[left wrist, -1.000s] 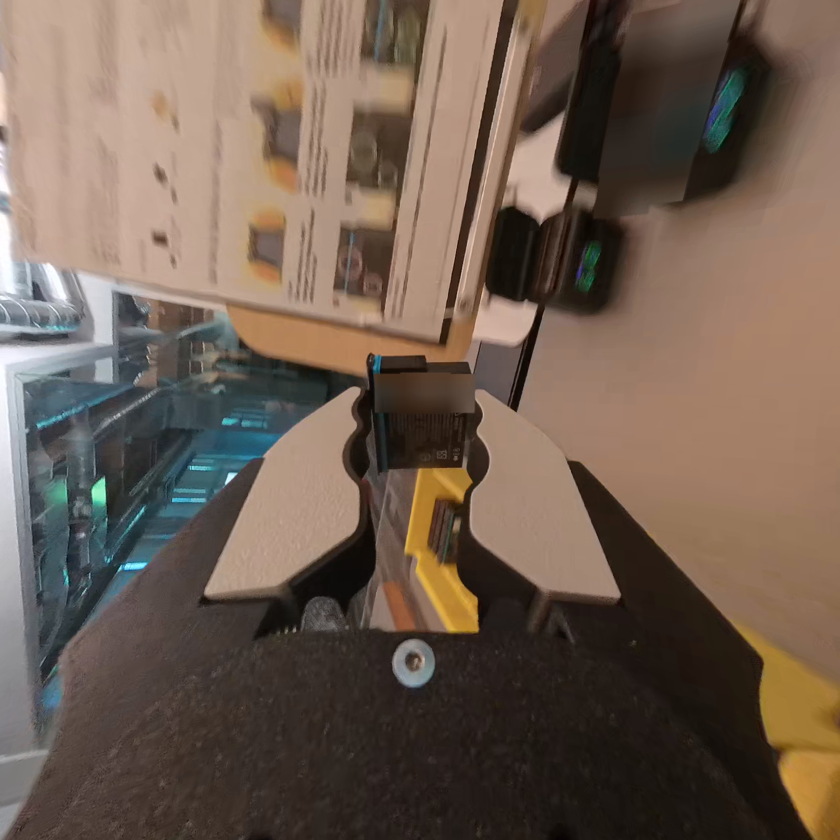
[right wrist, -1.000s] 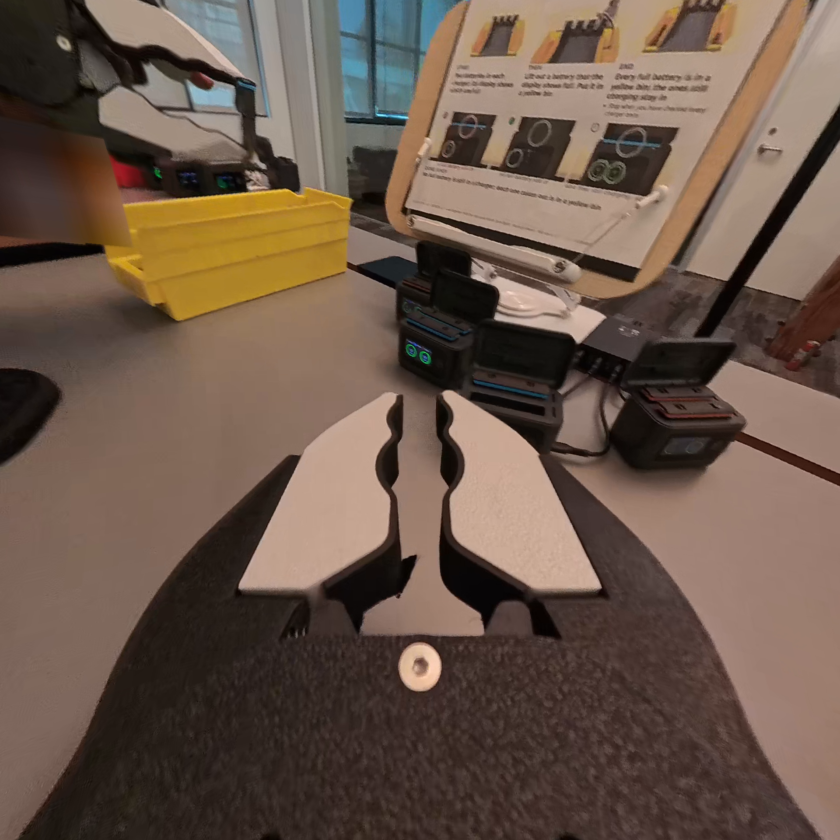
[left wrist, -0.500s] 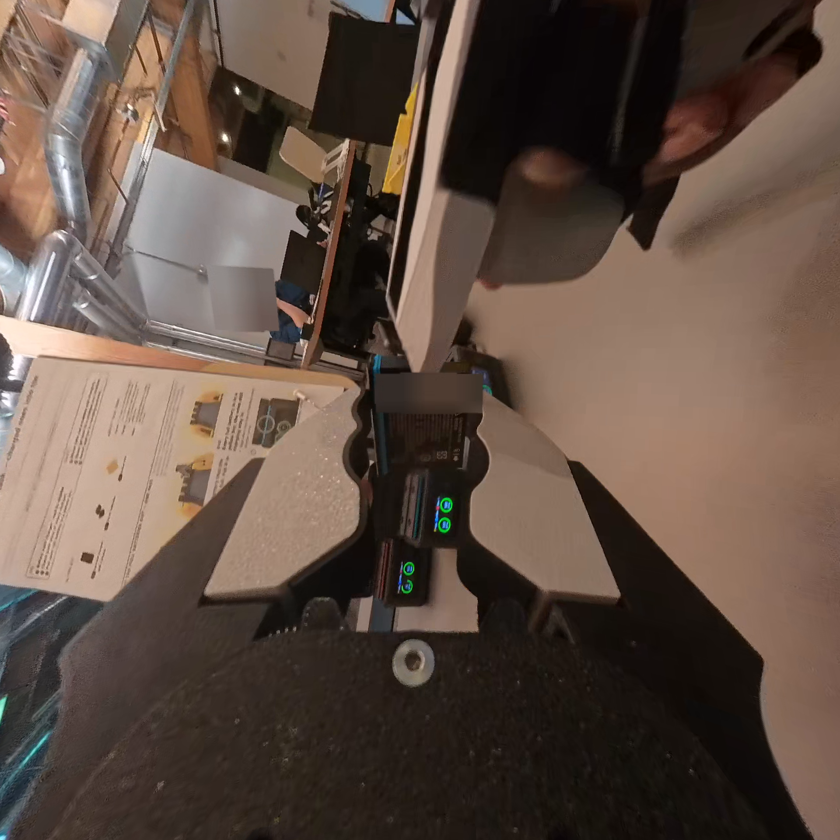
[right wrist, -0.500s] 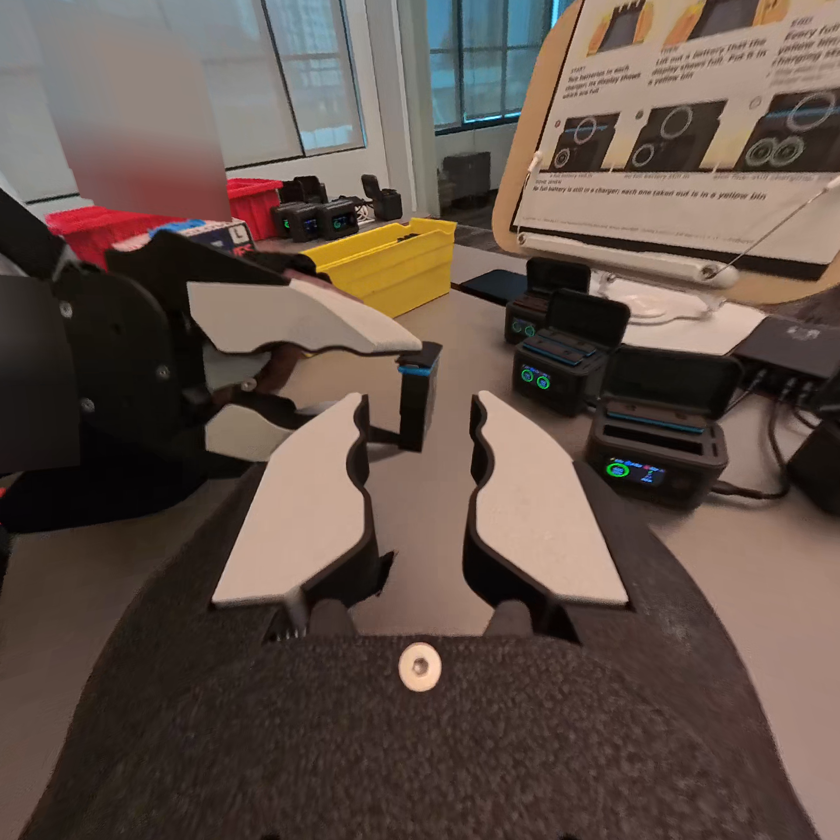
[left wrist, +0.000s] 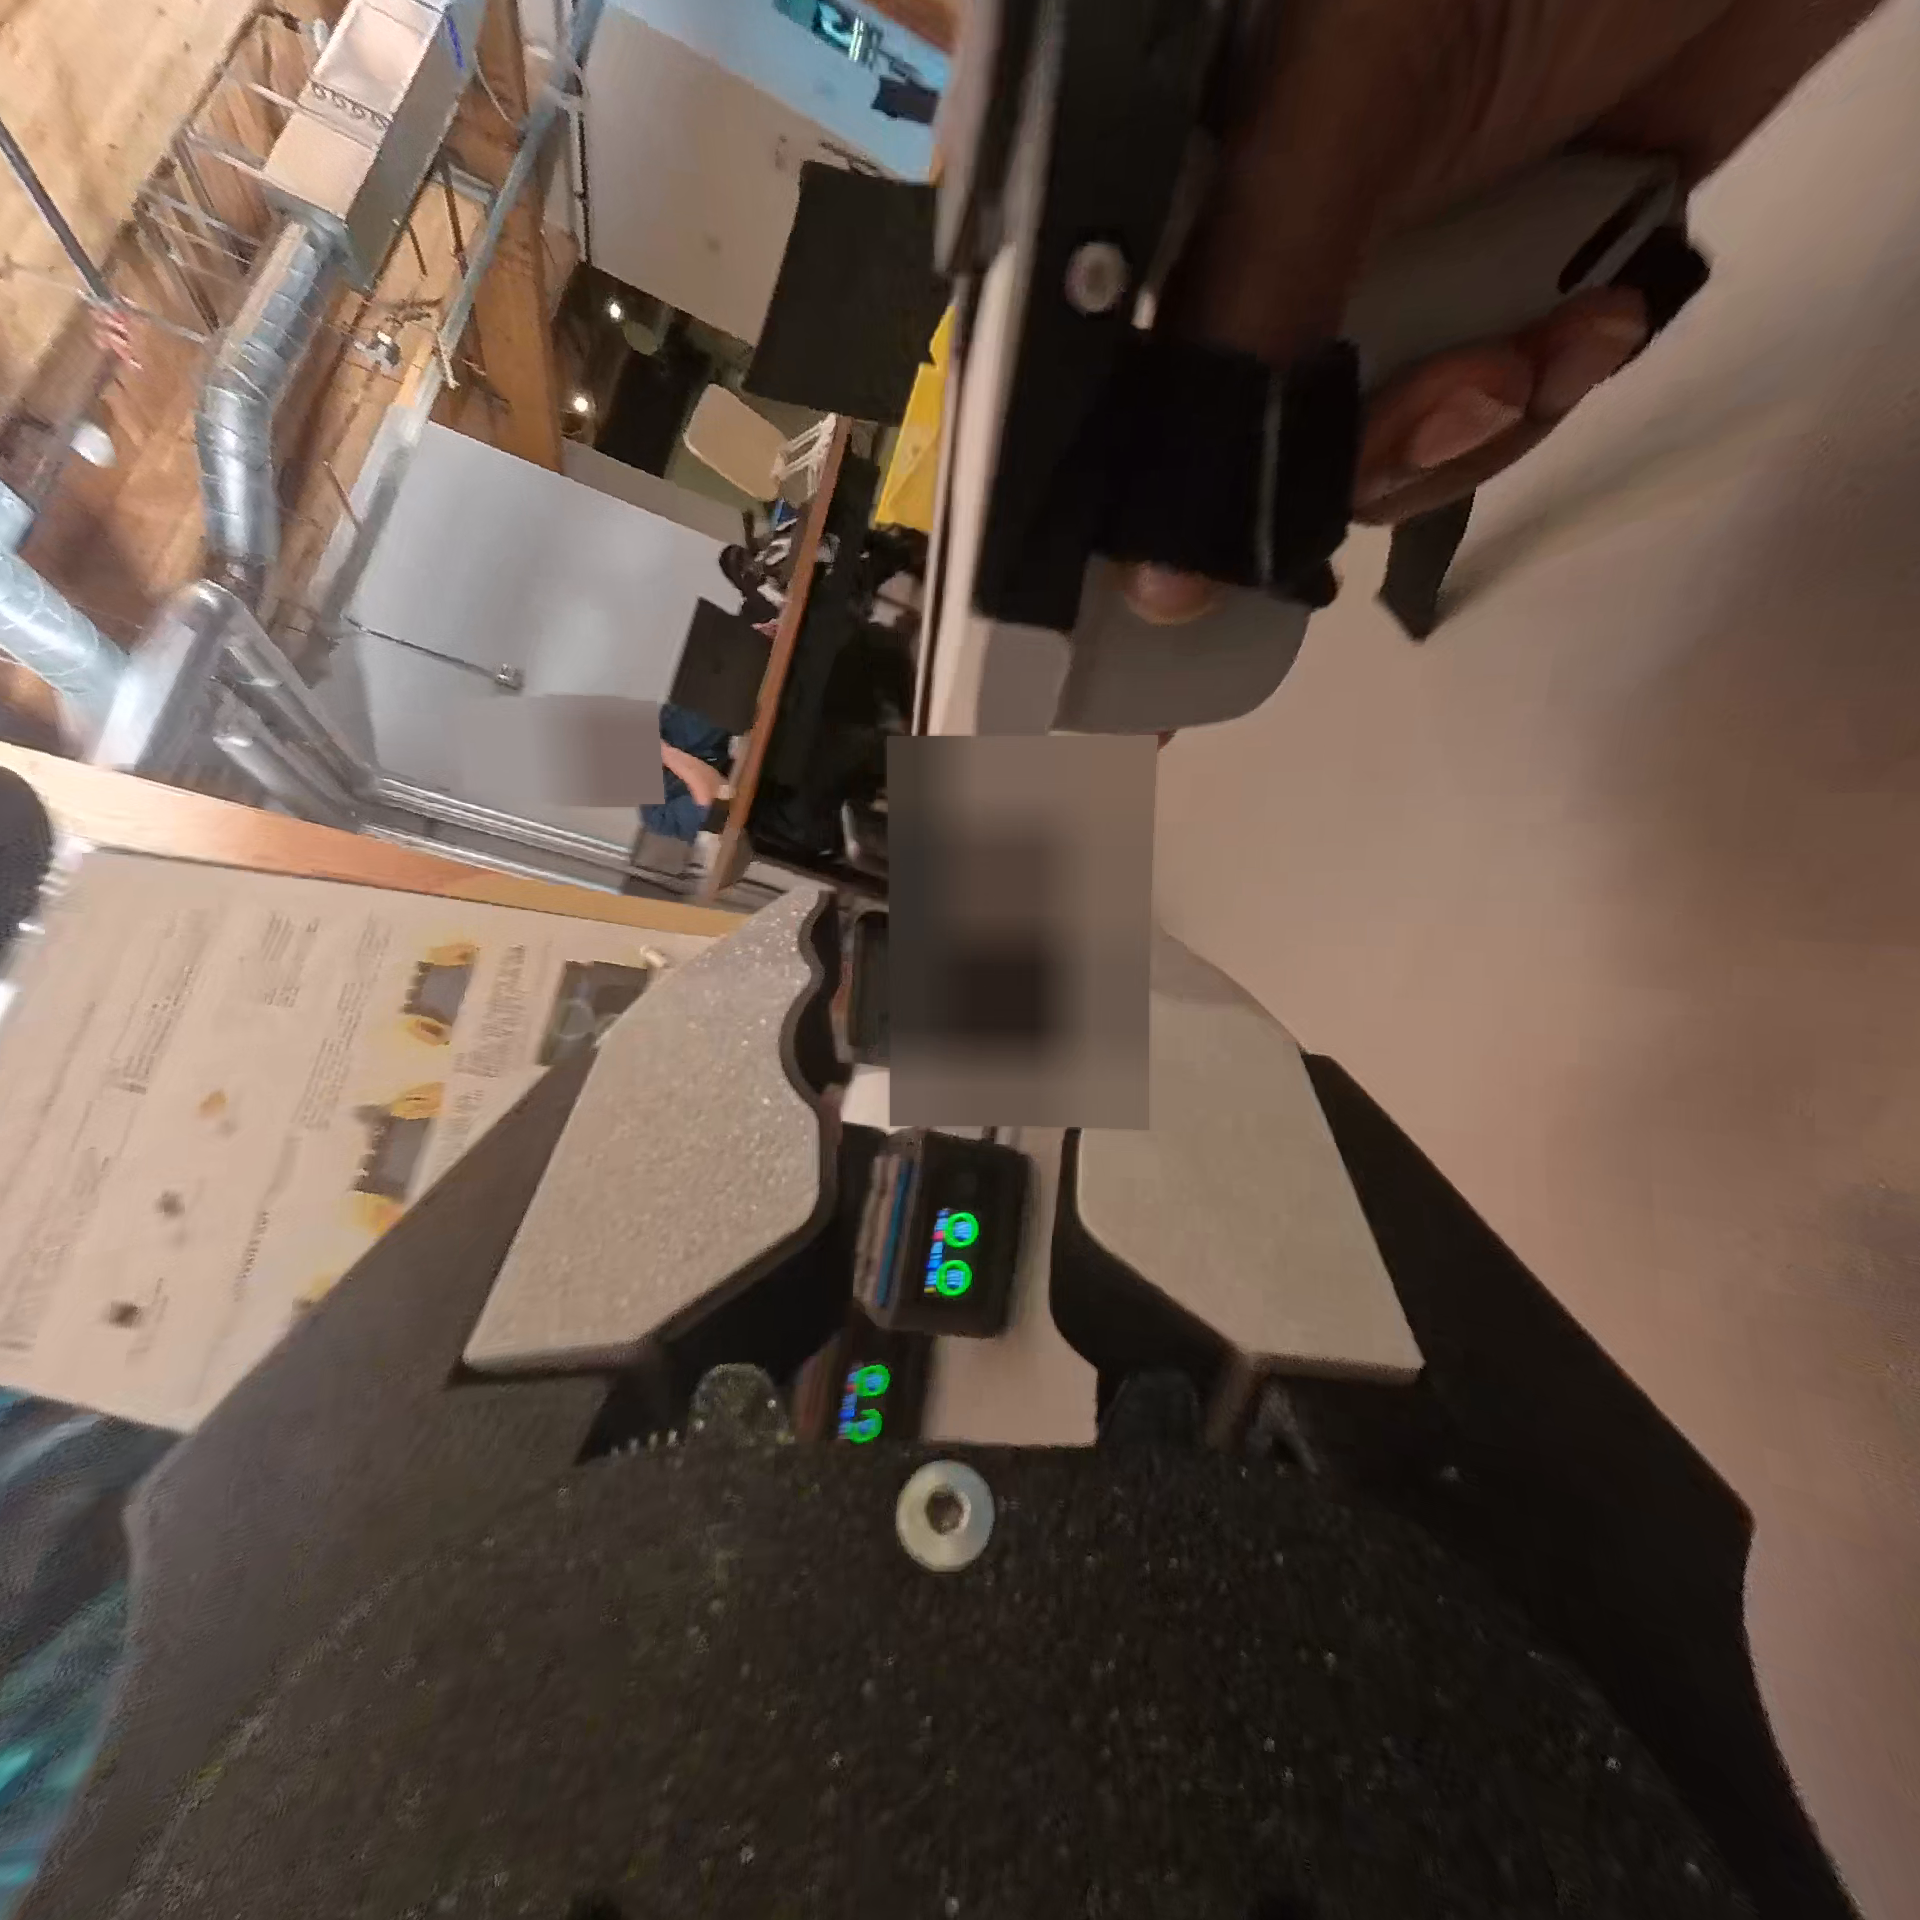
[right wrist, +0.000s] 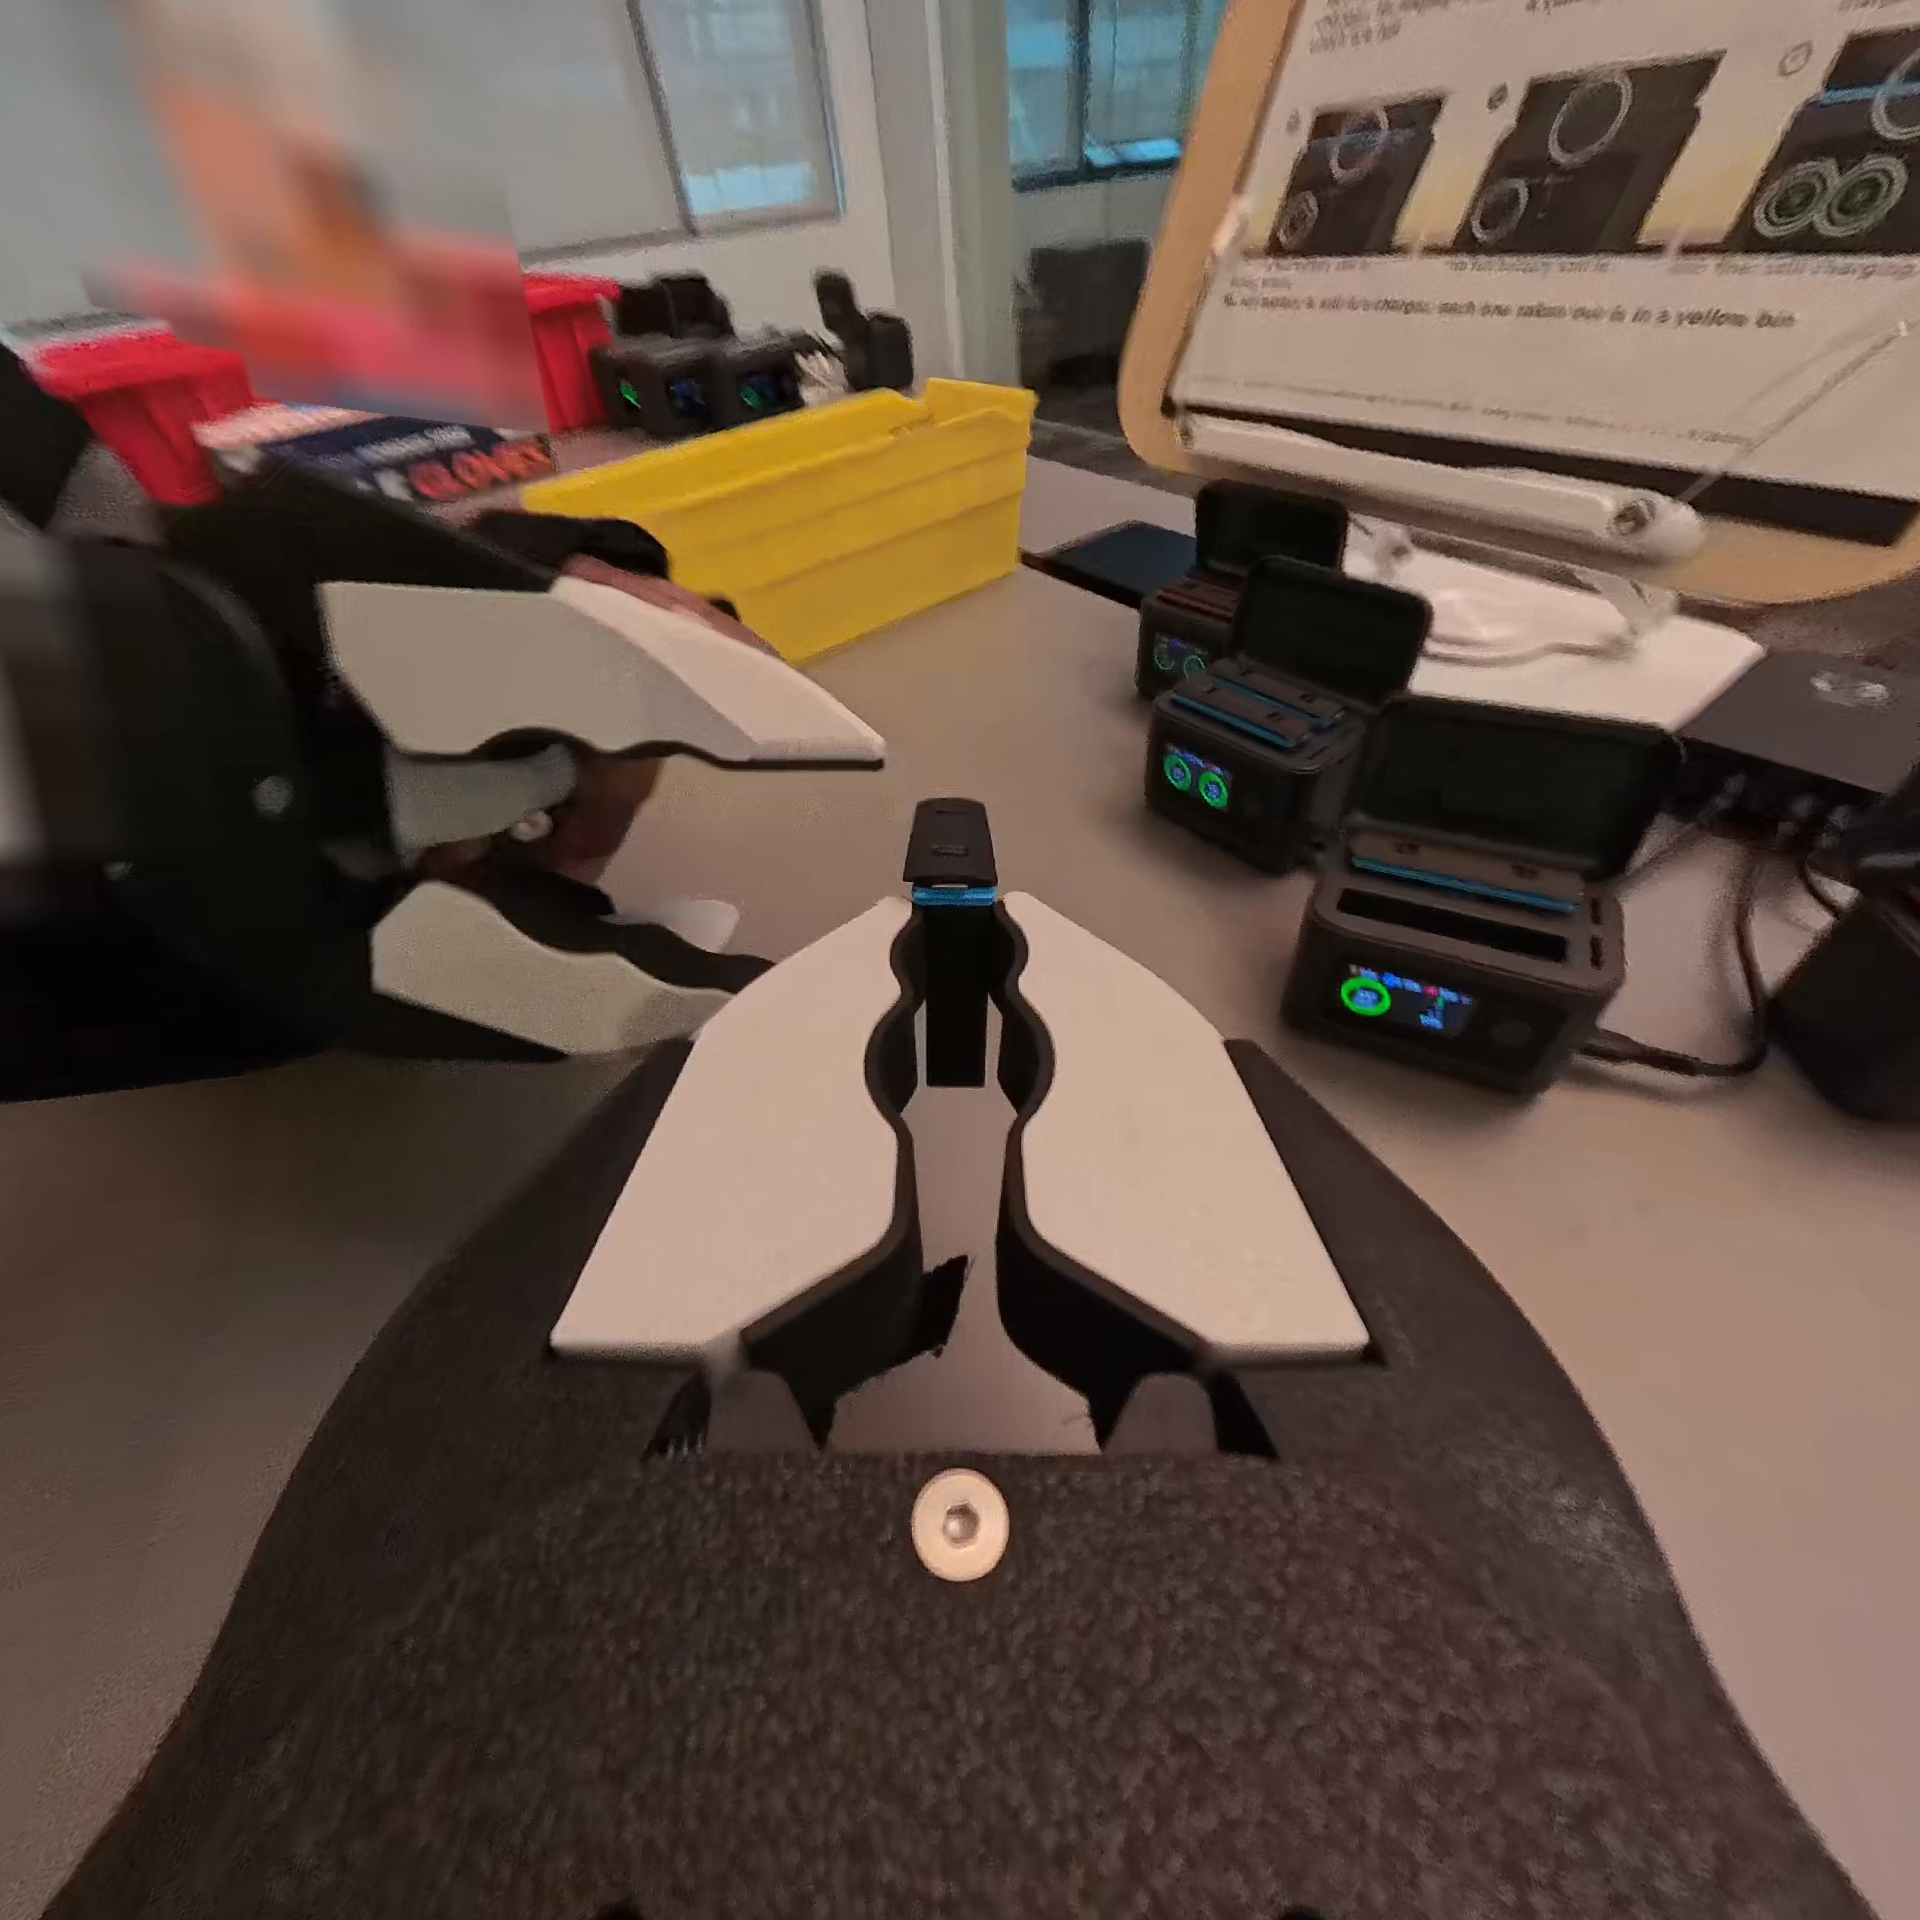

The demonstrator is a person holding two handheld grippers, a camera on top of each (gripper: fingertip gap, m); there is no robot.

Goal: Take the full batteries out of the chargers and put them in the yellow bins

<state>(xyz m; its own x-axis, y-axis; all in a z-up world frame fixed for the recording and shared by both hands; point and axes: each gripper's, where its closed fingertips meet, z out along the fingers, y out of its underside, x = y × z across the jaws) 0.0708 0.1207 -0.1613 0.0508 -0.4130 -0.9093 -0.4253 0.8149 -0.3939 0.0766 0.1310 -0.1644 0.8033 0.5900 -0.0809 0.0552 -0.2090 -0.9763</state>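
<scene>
My right gripper (right wrist: 951, 904) is shut on a black battery (right wrist: 948, 977) with a blue band. It holds the battery upright above the table, with both pads pressing its sides. My left gripper (right wrist: 805, 836) is at the left of the right wrist view, lying on its side with its fingers apart and nothing between them. In the left wrist view a blurred patch covers the space at my left gripper's (left wrist: 997, 935) fingertips. The yellow bin (right wrist: 831, 520) stands behind the left gripper. Open chargers (right wrist: 1247, 779) (right wrist: 1444, 966) with lit displays stand at the right.
An instruction board (right wrist: 1558, 260) leans behind the chargers. A red bin (right wrist: 156, 405) and more chargers (right wrist: 707, 384) stand far back on the left. A black hub with cables (right wrist: 1808, 717) is at the right edge. A hand holds the right gripper's body (left wrist: 1143, 468) in the left wrist view. Left and right tips are no more than a few centimetres apart.
The battery has passed from my left gripper to my right. The right gripper opened around it, then shut on it, and the left gripper's fingers now stand clear of it.
</scene>
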